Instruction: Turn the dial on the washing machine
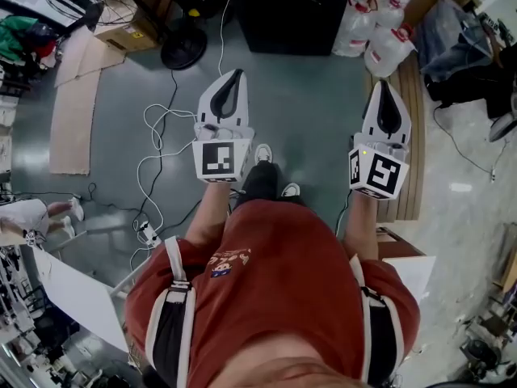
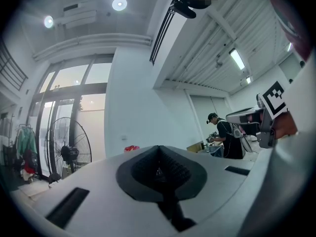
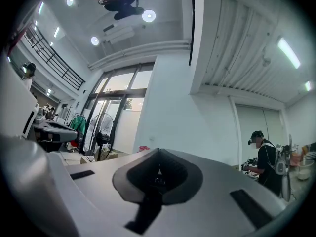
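No washing machine or dial shows in any view. In the head view I stand on a grey-green floor and hold both grippers out in front of me at waist height. The left gripper (image 1: 233, 76) has its white jaws pressed together to a point, with nothing between them. The right gripper (image 1: 383, 86) is shut the same way and holds nothing. In the left gripper view the dark pads of the left gripper (image 2: 159, 169) meet, aimed at a white wall and tall windows. The right gripper (image 3: 159, 173) likewise shows its pads together, pointing across the room.
A black cabinet (image 1: 283, 10) stands ahead, with a floor fan base (image 1: 184, 48) to its left and water jugs (image 1: 376, 32) to its right. White cables (image 1: 160, 136) and cardboard (image 1: 71, 111) lie on the floor at left. Another person (image 3: 264, 161) works far off.
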